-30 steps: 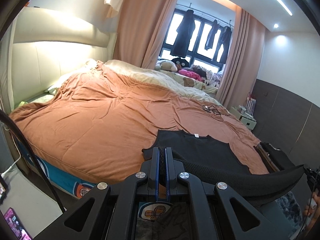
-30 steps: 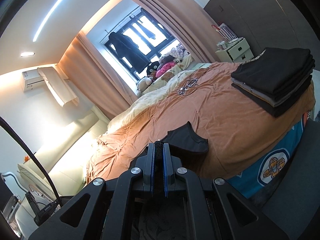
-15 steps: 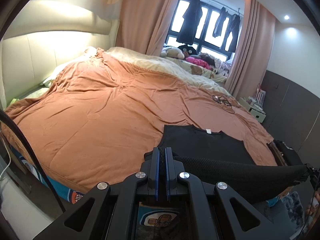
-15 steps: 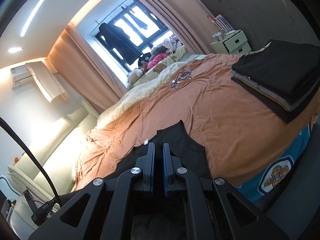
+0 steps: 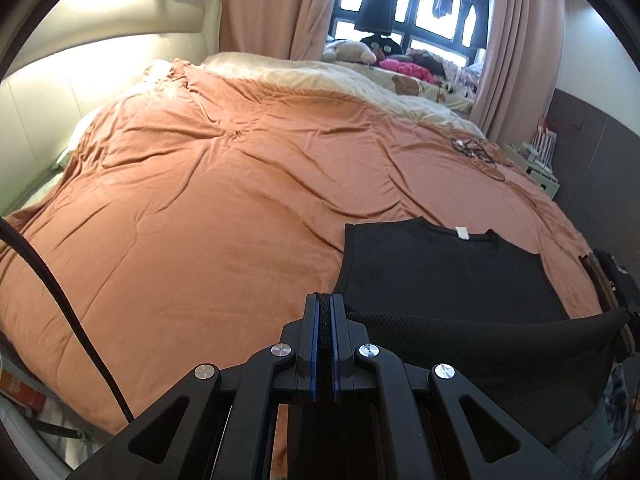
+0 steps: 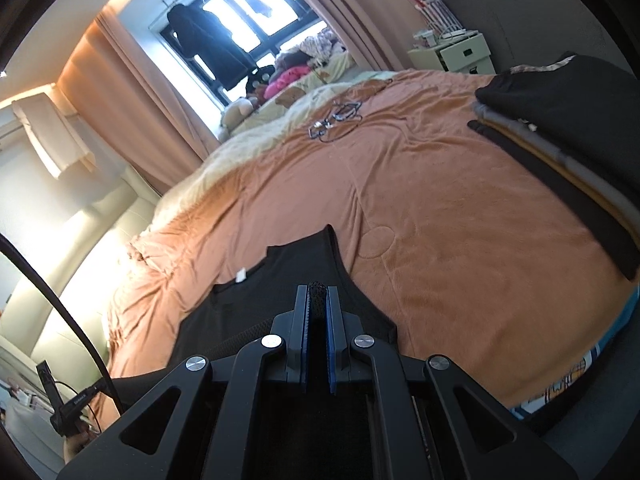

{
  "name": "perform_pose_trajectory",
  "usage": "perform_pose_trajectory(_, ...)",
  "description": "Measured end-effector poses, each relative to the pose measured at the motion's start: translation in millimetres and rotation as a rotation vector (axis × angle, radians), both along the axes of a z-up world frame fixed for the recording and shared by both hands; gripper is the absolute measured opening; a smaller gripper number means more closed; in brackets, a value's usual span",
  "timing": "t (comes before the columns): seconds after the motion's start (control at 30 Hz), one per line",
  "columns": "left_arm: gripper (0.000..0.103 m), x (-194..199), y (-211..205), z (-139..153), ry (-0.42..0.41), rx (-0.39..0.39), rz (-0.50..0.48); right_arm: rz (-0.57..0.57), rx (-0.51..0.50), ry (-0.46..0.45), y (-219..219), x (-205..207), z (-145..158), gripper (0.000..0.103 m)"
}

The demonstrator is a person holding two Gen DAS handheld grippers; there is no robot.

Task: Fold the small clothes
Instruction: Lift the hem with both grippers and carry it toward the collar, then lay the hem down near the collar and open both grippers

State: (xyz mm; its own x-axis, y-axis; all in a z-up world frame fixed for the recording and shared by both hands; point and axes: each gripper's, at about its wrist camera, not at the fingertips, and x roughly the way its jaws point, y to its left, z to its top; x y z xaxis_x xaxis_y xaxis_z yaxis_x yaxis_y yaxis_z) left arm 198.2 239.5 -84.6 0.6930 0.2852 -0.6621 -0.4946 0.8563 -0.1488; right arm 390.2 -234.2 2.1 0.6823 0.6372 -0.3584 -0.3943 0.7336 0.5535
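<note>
A black sleeveless top (image 5: 440, 268) lies partly spread on the orange bedcover, neck and white label toward the far side. My left gripper (image 5: 325, 300) is shut on its mesh hem, which stretches taut to the right across the left wrist view. In the right wrist view the same black top (image 6: 288, 272) runs away from my right gripper (image 6: 317, 290), which is shut on a bunched bit of the mesh hem. The lower part of the garment hangs off the bed's near edge between the two grippers.
A stack of folded dark clothes (image 6: 568, 128) sits at the bed's right corner. Tangled cables (image 5: 476, 152) lie further up the orange bedcover (image 5: 208, 200). A white nightstand (image 6: 460, 50) stands by the wall, plush toys (image 5: 352, 50) by the window.
Both grippers have moved in over the bed with the black top, and more of it now lies flat on the cover. The left view has tilted downward.
</note>
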Motion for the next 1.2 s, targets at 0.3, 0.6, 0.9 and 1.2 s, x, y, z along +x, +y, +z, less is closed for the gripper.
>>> perform_pose_trajectory(0.3, 0.005, 56.4, 30.0, -24.7, 0.081, 0.015, -0.008, 0.023, -0.084, 0.031, 43.1, 54.4, 6.6, 0.003)
perform_pose_trajectory(0.6, 0.005, 104.4, 48.9, -41.1, 0.165, 0.039, -0.049, 0.018, -0.141, 0.059, 69.7, 92.6, 10.4, 0.003)
perform_pose_trajectory(0.9, 0.048, 119.7, 64.8, -53.9, 0.241, -0.009, -0.03, -0.051, -0.183, 0.229, 82.8, 111.8, 1.0, 0.014)
perform_pose_trajectory(1.2, 0.076, 105.8, 48.1, -36.8, 0.24, 0.046, -0.107, -0.012, -0.296, 0.132, 76.6, 73.6, 28.4, 0.074)
